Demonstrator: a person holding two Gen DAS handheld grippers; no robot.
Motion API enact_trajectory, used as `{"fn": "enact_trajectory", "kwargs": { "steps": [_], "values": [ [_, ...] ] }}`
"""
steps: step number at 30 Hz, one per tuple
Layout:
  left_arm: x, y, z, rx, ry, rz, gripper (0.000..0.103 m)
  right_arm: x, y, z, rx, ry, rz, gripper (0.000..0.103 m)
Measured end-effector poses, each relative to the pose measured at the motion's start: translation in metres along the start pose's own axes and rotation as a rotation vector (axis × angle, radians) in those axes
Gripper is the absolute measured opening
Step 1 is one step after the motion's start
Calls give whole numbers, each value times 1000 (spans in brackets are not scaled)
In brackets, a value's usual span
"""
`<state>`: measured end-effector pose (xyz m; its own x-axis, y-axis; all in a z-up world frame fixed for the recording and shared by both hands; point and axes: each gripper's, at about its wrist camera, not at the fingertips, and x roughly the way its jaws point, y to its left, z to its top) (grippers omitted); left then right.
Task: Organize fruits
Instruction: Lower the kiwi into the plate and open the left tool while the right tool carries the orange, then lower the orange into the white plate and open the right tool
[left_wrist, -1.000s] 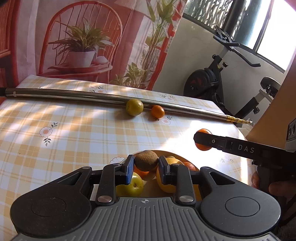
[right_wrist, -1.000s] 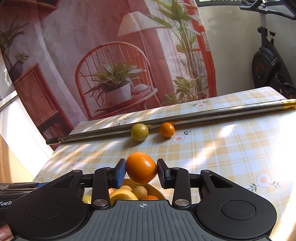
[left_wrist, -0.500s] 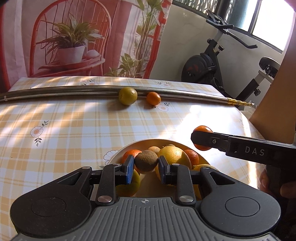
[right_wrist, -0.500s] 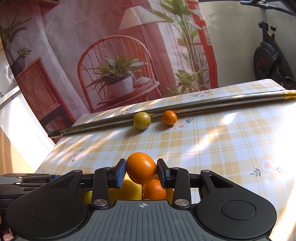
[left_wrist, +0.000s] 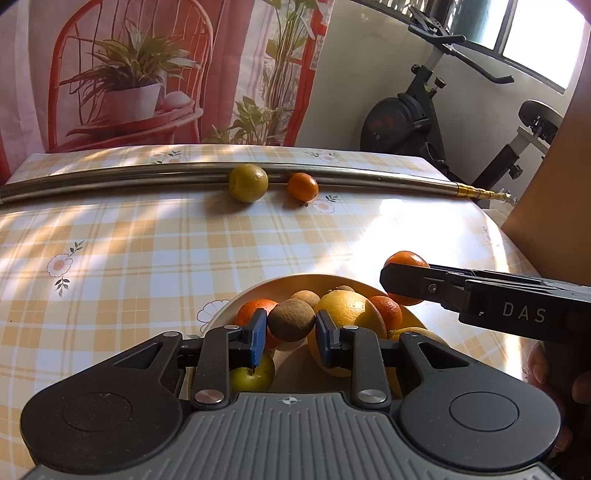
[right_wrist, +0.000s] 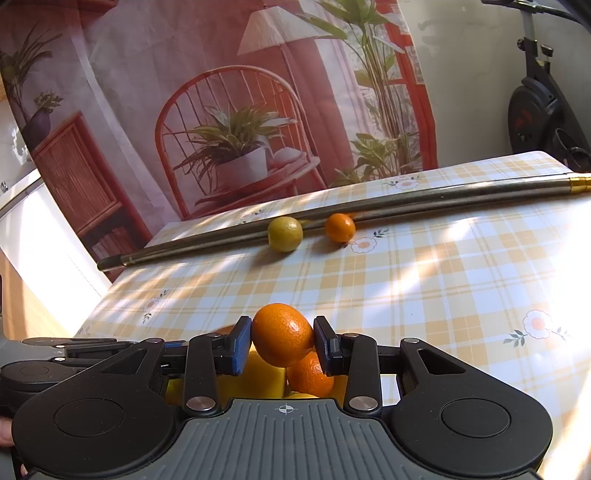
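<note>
My left gripper (left_wrist: 290, 334) is shut on a brown kiwi (left_wrist: 291, 320), held just above a pale bowl (left_wrist: 280, 286) heaped with oranges, a big yellow citrus (left_wrist: 347, 314) and a green apple (left_wrist: 253, 376). My right gripper (right_wrist: 282, 341) is shut on an orange (right_wrist: 282, 334) above the same bowl's fruit; in the left wrist view that orange (left_wrist: 406, 260) shows at the bowl's right rim, behind the right gripper's fingers (left_wrist: 424, 284). A yellow-green citrus (left_wrist: 248, 182) and a small orange (left_wrist: 303, 187) lie against the far pipe.
A long metal pipe (left_wrist: 147, 175) lies across the far side of the checked tablecloth (left_wrist: 147, 251). An exercise bike (left_wrist: 413, 122) stands past the table's right end, and a printed curtain (left_wrist: 147, 66) hangs behind. A person's hand (left_wrist: 554, 380) holds the right gripper.
Both grippers have come lower and closer over the bowl, each still holding its fruit. More of the bowl shows in the left wrist view; the two far fruits have not moved.
</note>
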<state>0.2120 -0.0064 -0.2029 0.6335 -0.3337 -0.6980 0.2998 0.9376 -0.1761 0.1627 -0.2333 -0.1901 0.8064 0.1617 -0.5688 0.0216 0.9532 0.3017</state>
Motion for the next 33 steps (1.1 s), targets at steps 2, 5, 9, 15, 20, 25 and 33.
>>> {"fn": "enact_trajectory", "kwargs": {
  "steps": [2, 5, 9, 15, 20, 25, 33],
  "values": [
    [-1, 1, 0, -5, 2, 0, 29, 0, 0, 0, 1, 0, -1, 33],
    [-1, 1, 0, -7, 4, 1, 30, 0, 0, 0, 0, 0, 0, 33],
    [-1, 0, 1, -8, 4, 1, 31, 0, 0, 0, -4, -1, -1, 33],
    [-13, 4, 0, -30, -36, 29, 31, 0, 1, 0, -3, 0, 0, 33],
    [-25, 15, 4, -87, -46, 52, 36, 0, 5, 1, -7, 3, 5, 33],
    [-38, 20, 8, -98, -66, 76, 37, -4, 12, 2, -23, 3, 24, 33],
    [-49, 29, 5, -125, -97, 107, 37, -5, 29, 0, -75, 23, 46, 33]
  ]
}}
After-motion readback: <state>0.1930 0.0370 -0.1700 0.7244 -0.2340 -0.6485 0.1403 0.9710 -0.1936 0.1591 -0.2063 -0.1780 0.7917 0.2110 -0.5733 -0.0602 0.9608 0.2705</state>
